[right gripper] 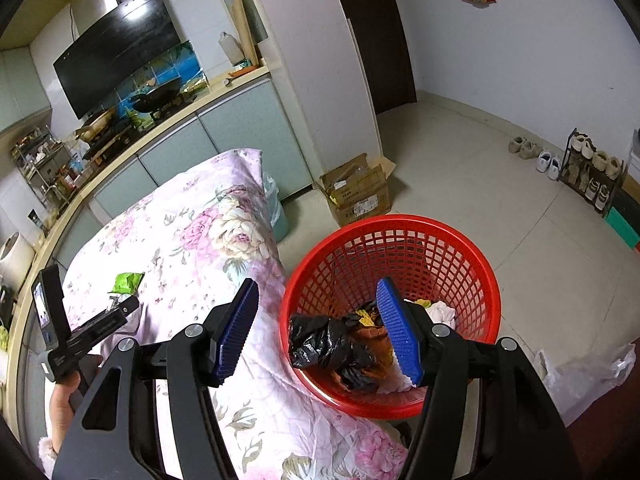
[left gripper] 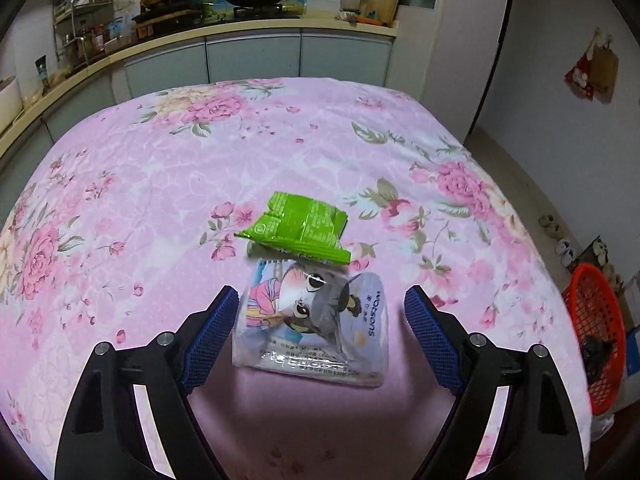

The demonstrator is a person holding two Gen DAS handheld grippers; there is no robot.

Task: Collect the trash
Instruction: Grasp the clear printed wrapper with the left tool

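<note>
At lower centre of the left wrist view, the left gripper [left gripper: 320, 308] is hanging spread wide around a cat-print packet [left gripper: 316, 320] lying on the floral cloth [left gripper: 140, 168], a green wrapper [left gripper: 298, 228] touching its far edge. Lower right in the right wrist view, the right gripper [right gripper: 320, 328] (fingers parted, holding nothing) is hovering over the red basket [right gripper: 484, 300], which is holding a black bag [right gripper: 332, 348].

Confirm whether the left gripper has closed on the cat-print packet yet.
No: the left gripper is open, its blue pads either side of the cat-print packet.
</note>
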